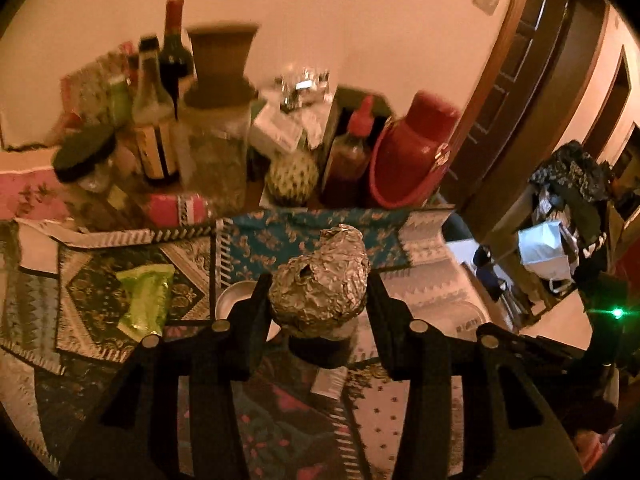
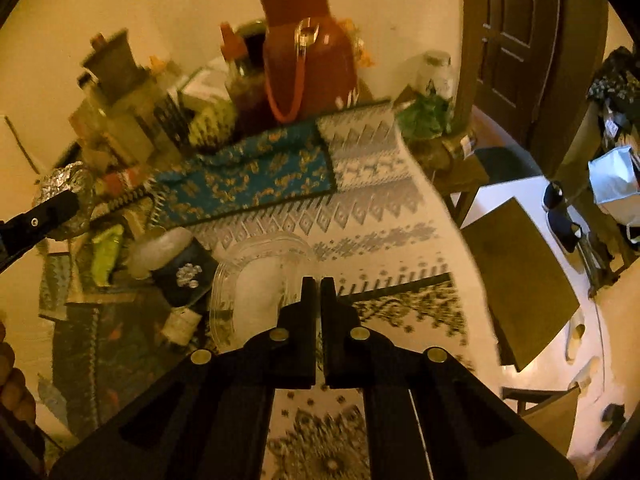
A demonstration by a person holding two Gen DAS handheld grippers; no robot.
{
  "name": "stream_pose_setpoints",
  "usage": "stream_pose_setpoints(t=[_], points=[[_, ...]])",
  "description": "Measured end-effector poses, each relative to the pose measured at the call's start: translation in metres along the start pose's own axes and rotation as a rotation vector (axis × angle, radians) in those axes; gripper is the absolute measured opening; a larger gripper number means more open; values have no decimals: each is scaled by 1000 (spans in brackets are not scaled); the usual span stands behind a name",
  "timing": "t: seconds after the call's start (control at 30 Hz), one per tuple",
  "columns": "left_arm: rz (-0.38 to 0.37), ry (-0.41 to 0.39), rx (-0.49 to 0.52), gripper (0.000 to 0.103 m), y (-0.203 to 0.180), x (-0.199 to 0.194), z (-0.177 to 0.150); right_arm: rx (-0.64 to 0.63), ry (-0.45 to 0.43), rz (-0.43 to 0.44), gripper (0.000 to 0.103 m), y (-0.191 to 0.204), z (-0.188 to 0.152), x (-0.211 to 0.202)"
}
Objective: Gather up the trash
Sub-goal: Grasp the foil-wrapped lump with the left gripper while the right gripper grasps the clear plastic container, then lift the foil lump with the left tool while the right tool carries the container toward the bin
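L gripper [image 1: 318, 284] jaws clamped on crumpled foil ball [image 1: 320, 280], ball betw fingers, above patterned tablecloth [image 1: 280, 236]. R gripper [image 2: 318, 286] jaws clenched, nothing betw them, clear plastic tray [image 2: 256, 280] just beyond tips.

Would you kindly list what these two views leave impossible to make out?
- Left wrist view: what the foil ball wraps is covered; the left hand-held gripper clamps it.
- Left wrist view: bottle labels are motion-blurred.
- Right wrist view: whether the shut right hand-held gripper pinches the clear plastic container is hidden behind its fingers.
- Right wrist view: the hand is cut off by the left edge.
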State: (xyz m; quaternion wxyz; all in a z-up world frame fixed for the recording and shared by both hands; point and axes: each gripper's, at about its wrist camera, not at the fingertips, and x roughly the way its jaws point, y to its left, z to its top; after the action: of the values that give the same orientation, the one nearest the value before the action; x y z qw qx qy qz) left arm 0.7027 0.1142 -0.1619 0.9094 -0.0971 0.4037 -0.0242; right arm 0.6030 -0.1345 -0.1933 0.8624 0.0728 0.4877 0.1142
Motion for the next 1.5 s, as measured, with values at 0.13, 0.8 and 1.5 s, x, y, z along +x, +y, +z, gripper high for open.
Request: stream_pose_setpoints(t=[0.13,0.8,1.5], points=[[9,-62,2,45,-20,-37,-3,-14,-67,25,2,-5,0,-39],[113,-346,-56,45,-129,-245,-101,-201,-341,251,2,-15,-45,-224],[48,-421,-14,45,-97,-389,-208,-180,-420,237,2,42,-169,-323]])
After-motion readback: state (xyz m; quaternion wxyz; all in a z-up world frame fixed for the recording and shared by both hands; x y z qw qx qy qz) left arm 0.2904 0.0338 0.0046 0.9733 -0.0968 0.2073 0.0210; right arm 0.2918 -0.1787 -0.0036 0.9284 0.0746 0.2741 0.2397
